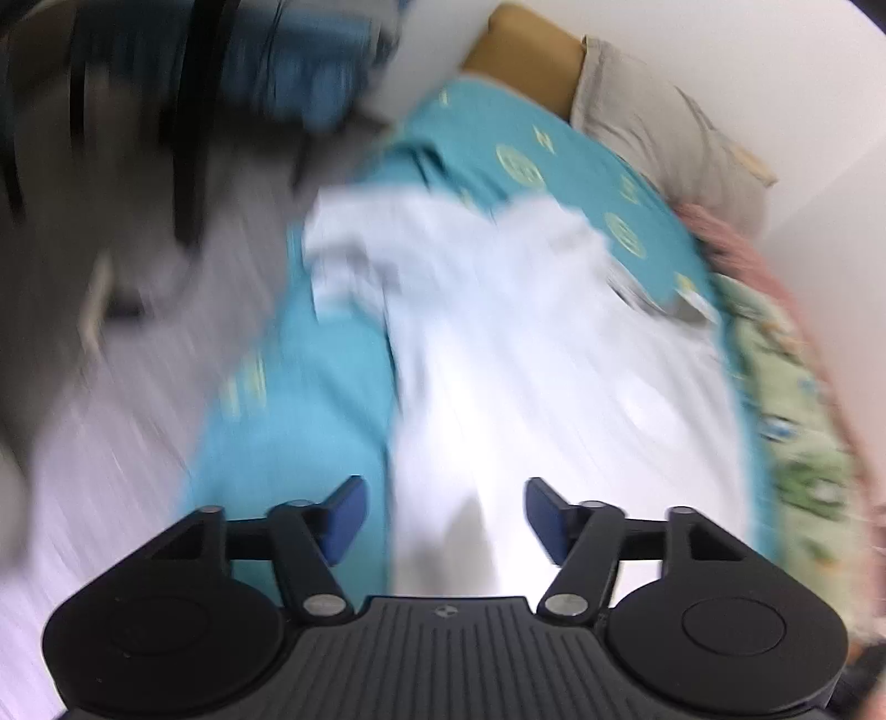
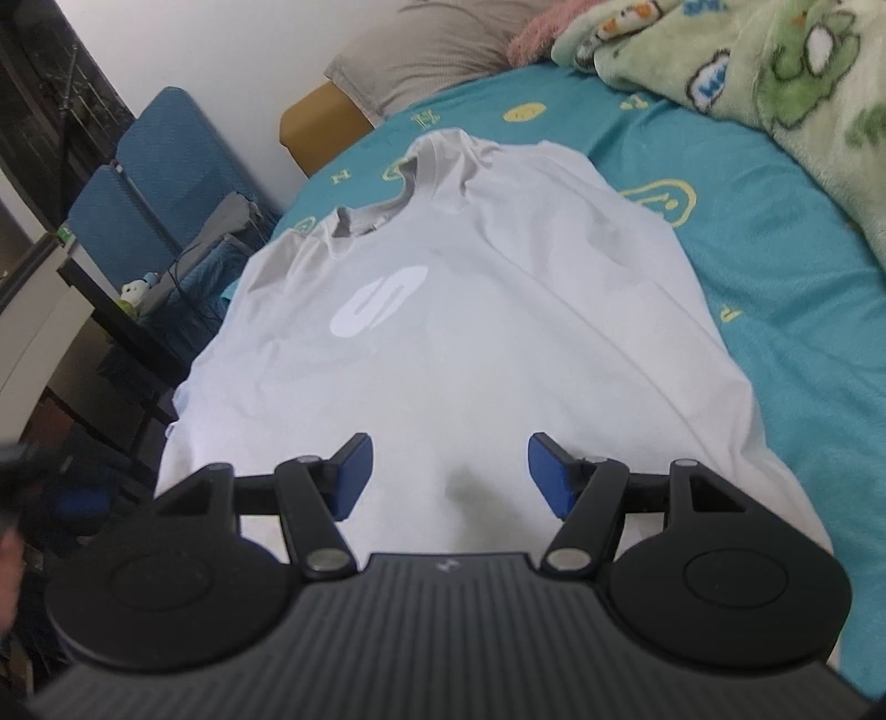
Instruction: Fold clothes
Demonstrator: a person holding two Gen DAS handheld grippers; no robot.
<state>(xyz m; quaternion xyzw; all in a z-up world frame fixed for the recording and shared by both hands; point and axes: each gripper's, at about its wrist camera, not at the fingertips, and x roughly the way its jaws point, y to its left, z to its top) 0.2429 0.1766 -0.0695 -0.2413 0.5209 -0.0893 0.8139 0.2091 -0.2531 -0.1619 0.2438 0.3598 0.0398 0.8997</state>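
Both grippers hang over a bed with their blue-padded jaws spread wide and nothing between them. Right gripper (image 2: 448,476) hovers above the lower hem of a white T-shirt (image 2: 470,332), which lies flat and face up on a teal bedsheet (image 2: 775,266) printed with yellow smiley faces and letters. The shirt's collar points toward the head of the bed, and a pale oval logo sits on its chest. Its left edge reaches the side of the mattress.

Left gripper (image 1: 446,520) shows in a heavily blurred view, above the same white shirt where it meets the teal sheet; whether it touches the cloth I cannot tell.

A green cartoon-print blanket (image 2: 747,72) is bunched on the far right of the bed, beside something pink and fluffy. A grey pillow (image 2: 432,50) rests against the white wall. Two blue chairs (image 2: 144,188) stand to the left of the bed.
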